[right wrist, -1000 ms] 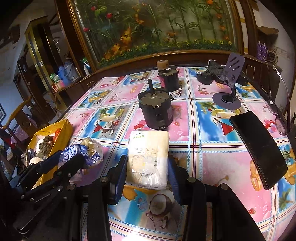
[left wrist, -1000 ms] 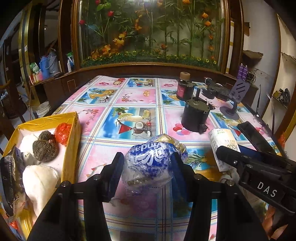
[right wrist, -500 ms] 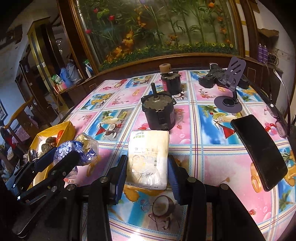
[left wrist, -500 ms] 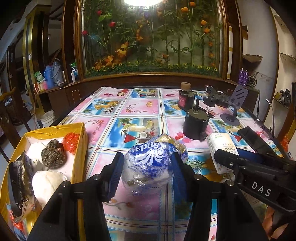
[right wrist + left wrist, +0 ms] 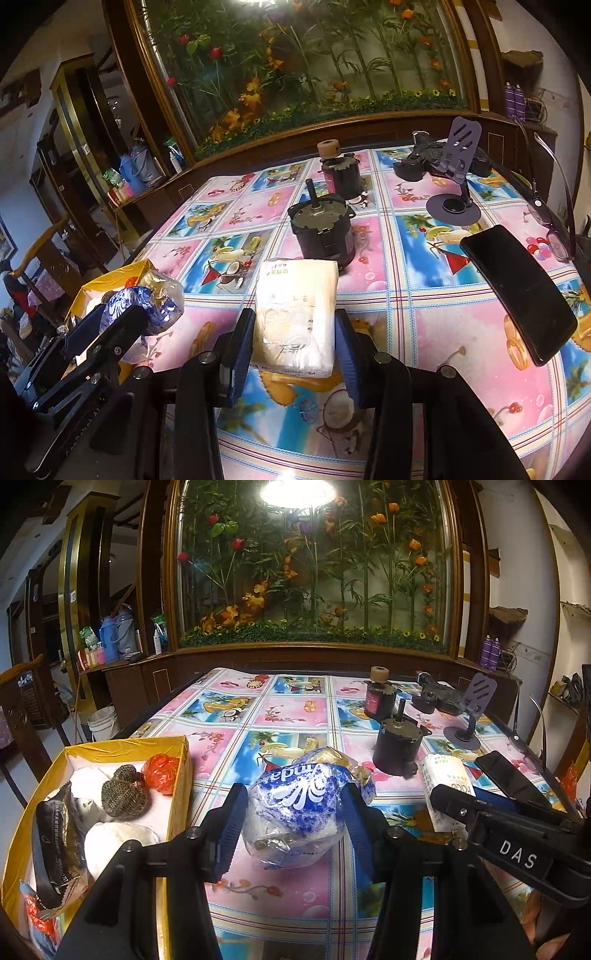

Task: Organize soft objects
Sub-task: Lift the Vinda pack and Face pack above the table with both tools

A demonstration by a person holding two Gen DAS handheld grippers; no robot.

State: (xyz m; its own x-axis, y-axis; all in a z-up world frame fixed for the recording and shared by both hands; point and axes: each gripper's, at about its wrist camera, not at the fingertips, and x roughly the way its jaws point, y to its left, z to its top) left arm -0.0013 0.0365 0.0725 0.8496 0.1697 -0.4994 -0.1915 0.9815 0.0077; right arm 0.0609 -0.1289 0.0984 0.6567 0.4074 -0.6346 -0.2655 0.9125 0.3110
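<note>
My left gripper is clamping the blue-and-white tissue bundle between both pads, the bundle bulging forward past my fingertips and hanging just above the patterned tablecloth, beside the yellow box of soft things. My right gripper is squeezing the white tissue pack at its near end; the pack is lying flat on the cloth, its far end reaching out beyond my fingers toward the dark motor.
</note>
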